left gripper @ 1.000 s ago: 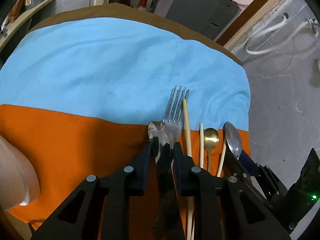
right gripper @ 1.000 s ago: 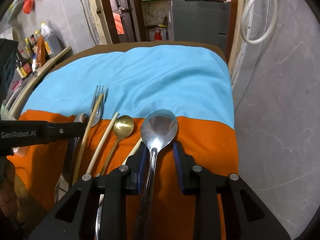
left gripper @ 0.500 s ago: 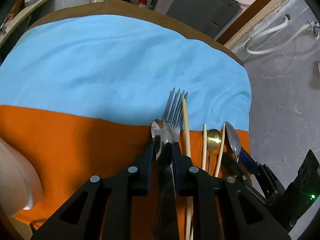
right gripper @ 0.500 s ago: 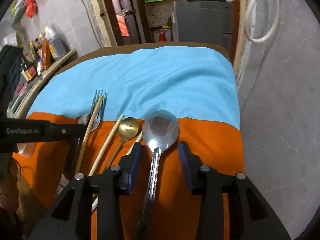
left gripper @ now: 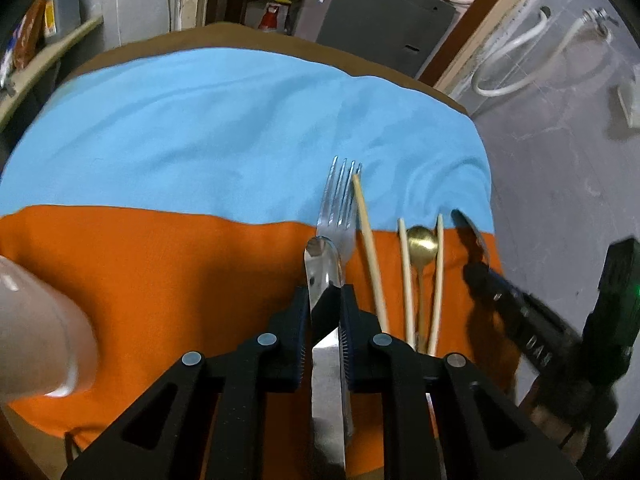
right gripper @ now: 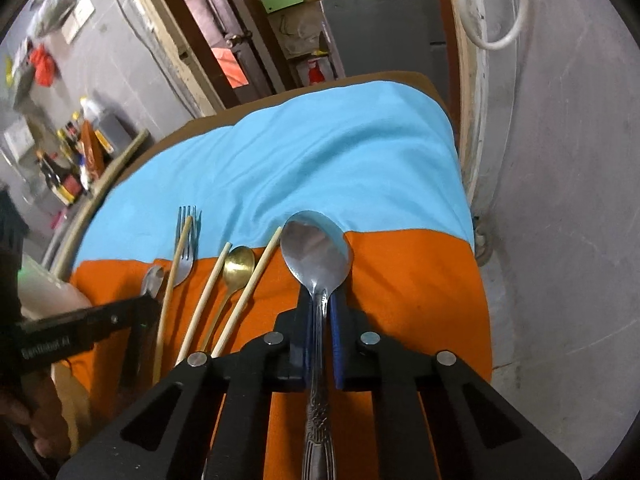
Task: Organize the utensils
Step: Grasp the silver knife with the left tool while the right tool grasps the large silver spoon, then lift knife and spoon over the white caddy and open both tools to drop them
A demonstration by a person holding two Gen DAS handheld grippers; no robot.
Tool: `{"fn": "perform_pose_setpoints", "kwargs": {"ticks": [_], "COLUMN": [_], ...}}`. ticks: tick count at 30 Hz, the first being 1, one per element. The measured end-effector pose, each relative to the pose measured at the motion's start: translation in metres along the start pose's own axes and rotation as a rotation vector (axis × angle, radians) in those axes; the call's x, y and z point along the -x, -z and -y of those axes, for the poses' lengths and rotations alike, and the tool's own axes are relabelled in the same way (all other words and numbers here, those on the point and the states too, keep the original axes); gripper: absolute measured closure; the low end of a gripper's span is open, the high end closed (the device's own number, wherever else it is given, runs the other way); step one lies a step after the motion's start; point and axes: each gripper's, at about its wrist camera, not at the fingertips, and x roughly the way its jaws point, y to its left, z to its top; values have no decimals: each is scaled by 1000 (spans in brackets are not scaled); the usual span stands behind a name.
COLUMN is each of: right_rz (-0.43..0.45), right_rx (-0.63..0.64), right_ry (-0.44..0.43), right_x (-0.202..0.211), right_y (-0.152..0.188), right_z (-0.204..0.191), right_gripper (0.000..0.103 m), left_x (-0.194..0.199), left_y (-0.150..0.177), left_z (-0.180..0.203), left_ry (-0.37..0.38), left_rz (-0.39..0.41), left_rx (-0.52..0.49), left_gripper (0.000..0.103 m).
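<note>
On the orange part of the cloth [left gripper: 160, 272], my left gripper [left gripper: 324, 300] has its jaws closing on a silver table knife [left gripper: 322, 264] and grips the blade. Just right of the knife lie a fork [left gripper: 338, 208], a long chopstick [left gripper: 370, 248] and a gold spoon [left gripper: 421, 240] between two shorter chopsticks [left gripper: 406, 272]. My right gripper [right gripper: 320, 312] is shut on the handle of a large steel spoon [right gripper: 316, 248], whose bowl reaches the blue cloth. The right wrist view also takes in the fork [right gripper: 186, 248], the gold spoon [right gripper: 239, 264] and the left gripper [right gripper: 148, 304].
A pale pink cup [left gripper: 36, 328] stands at the near left of the cloth. The blue cloth [left gripper: 200, 128] covers the far half of the table. To the right the table ends above a grey floor [right gripper: 560, 200]. Bottles [right gripper: 64, 168] stand on a shelf at the left.
The right gripper's jaws widened, then shut on the large spoon's handle, and the view rolled. The left jaws narrowed on the knife. The two short chopsticks now lie straighter beside the gold spoon.
</note>
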Motion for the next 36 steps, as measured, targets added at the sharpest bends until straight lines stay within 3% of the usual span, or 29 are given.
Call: {"fn": "perform_pose_setpoints", "kwargs": {"ticks": [10,16,19,22,26,28,30,36], "right_rz": [3,-24,-61,-88,-63,9,56,267], "right_rx": [-22,-40,-74,-97,-124,-162,-155,-74], "right_ry": [-24,-33,-50,-55,-74,-138,-142,-211], "right_x": [1,-2,-5,-7,-2,8,19,63], "right_y": [0,-4,-9,-12,-9,1,9,30], "right_z": [3,4,7,9,10,12,7,-26], "right_gripper": [97,96,96,99,99,99,99,99], "left_x": [-10,-16,-15,-9,9,26,45,85], "left_y": [1,-3,-3,0,7,13,20,35], "left_z": [7,20,15,5,7,11,14,21], "left_ry": [-42,-84,-47,-8,20,36,53,60], "left_rz": [-89,-100,-81,-58,24,106,191,353], "left_rx": [-79,-132,-101,-45,-37,-46,-56,-55], "left_gripper": [93,94,102,103,103,103,103,103]}}
